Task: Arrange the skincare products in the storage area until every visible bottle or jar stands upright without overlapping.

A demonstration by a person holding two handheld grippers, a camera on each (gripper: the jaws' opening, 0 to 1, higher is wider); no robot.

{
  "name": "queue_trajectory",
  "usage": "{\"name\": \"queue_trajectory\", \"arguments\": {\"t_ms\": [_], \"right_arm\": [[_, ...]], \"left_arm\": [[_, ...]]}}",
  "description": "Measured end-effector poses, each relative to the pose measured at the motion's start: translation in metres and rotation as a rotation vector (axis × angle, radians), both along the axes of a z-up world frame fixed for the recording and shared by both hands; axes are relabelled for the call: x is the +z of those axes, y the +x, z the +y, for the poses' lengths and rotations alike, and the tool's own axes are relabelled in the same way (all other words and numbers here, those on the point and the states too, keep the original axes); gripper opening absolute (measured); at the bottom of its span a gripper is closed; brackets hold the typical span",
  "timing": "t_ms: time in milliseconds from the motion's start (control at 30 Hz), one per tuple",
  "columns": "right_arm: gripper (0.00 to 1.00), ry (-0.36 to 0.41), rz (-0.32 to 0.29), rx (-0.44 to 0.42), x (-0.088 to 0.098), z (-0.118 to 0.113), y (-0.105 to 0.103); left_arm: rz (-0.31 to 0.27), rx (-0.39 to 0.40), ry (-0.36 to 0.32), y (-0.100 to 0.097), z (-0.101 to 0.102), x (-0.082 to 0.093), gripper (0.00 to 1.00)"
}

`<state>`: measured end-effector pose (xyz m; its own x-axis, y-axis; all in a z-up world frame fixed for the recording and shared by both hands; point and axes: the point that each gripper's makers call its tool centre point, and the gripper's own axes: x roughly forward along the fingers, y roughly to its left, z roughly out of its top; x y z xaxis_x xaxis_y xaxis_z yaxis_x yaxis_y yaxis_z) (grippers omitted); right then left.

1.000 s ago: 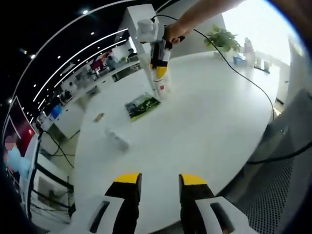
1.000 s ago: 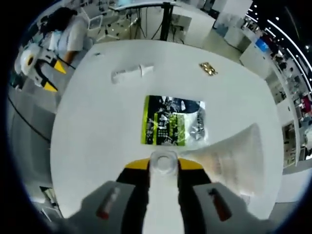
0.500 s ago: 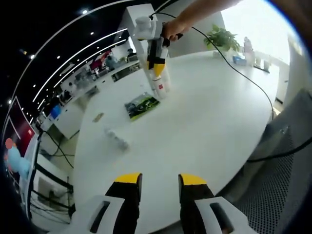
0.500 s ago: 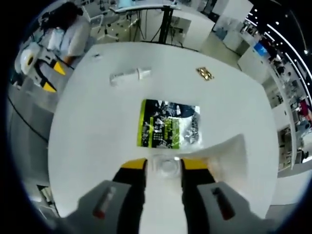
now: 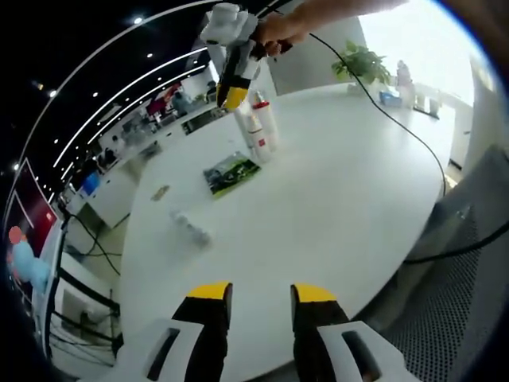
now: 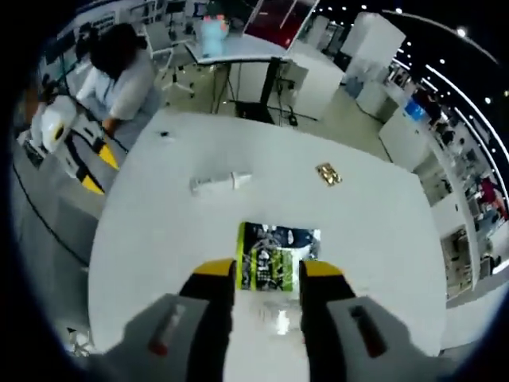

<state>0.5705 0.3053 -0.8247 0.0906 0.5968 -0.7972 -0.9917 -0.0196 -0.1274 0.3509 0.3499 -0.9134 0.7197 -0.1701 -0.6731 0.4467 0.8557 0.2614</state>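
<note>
In the left gripper view, the left gripper [image 5: 260, 301] sits low at the near edge of the round white table [image 5: 342, 207], its yellow-tipped jaws apart with bare tabletop between them. A little farther out and to the left, a small white tube [image 5: 192, 226] lies flat on its side. Beyond that comes a green and black sachet [image 5: 231, 172], flat on the table. Just past the sachet, two tall white bottles [image 5: 258, 127] stand upright, close beside each other, the right one with a red cap. Above them hangs the right gripper [image 5: 230, 89], held by a hand [image 5: 274, 30], jaws apart and clear of the bottles. A black cable [image 5: 398, 127] trails from it across the table's right side. At the far edge a potted plant [image 5: 363, 64] stands.

In the right gripper view, the right gripper [image 6: 268, 276] looks down with its jaws parted; whether a bottle top shows below them is too blurred to tell. The sachet [image 6: 276, 256] lies just beyond the tips. Farther on, the tube [image 6: 219, 183] lies to the left and a small gold packet [image 6: 328, 173] to the right. At the far left, the left gripper [image 6: 75, 151] shows at the table's edge.
</note>
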Motion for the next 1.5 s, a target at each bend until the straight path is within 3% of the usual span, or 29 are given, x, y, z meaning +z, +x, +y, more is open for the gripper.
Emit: {"name": "queue_trajectory", "arguments": {"t_ms": [100,200,333,467,600,833,867,900,1033,1067,1133,1200,1233,1400,1500], "right_arm": [[0.42,0.008,0.142,-0.048,-0.014,0.028,-0.026],[0.41,-0.01,0.289,-0.121,-0.042,0.061,-0.051],[0.44,-0.048,0.379,-0.193,-0.076,0.086,-0.061],[0.48,-0.054,0.451,-0.364,-0.113,0.111,-0.054],[0.55,-0.072,0.366,-0.468,-0.14,0.118,-0.031],[0.57,-0.078,0.302,-0.487,-0.162,0.135,-0.028],[0.55,-0.037,0.239,-0.514,-0.158,0.139,-0.019],[0.54,-0.081,0.227,-0.448,-0.159,0.133,-0.028],[0.44,-0.081,0.151,-0.433,-0.158,0.125,-0.025],[0.43,-0.079,0.106,-0.412,-0.158,0.121,-0.025],[0.4,-0.019,0.134,-0.439,-0.157,0.124,-0.027],[0.25,0.005,0.119,-0.41,-0.155,0.123,-0.028],[0.22,0.025,0.131,-0.41,-0.157,0.128,-0.024],[0.21,0.011,0.147,-0.388,-0.159,0.13,-0.022],[0.21,0.016,0.191,-0.388,-0.157,0.13,-0.027]], "left_arm": [[-0.003,0.003,-0.002,0.0,0.0,0.001,0.31],[-0.002,0.006,-0.001,0.0,0.001,0.001,0.3],[-0.017,0.016,-0.003,0.002,0.003,0.003,0.29],[-0.025,0.023,0.001,0.003,0.005,0.005,0.29],[-0.037,0.023,-0.01,0.003,0.004,0.007,0.29],[-0.038,0.028,-0.022,0.003,0.006,0.007,0.28],[-0.038,0.03,-0.024,0.003,0.006,0.007,0.28],[-0.037,0.035,-0.028,0.002,0.007,0.006,0.28],[-0.029,0.026,-0.03,0.001,0.005,0.005,0.27],[-0.03,0.026,-0.034,0.002,0.005,0.005,0.27],[-0.03,0.025,-0.039,0.002,0.004,0.005,0.27],[-0.026,0.018,-0.041,0.002,0.003,0.004,0.27],[-0.024,0.019,-0.042,0.002,0.003,0.004,0.27],[-0.018,0.025,-0.034,0.002,0.005,0.002,0.27],[-0.012,0.03,-0.029,0.001,0.006,0.001,0.27]]}}
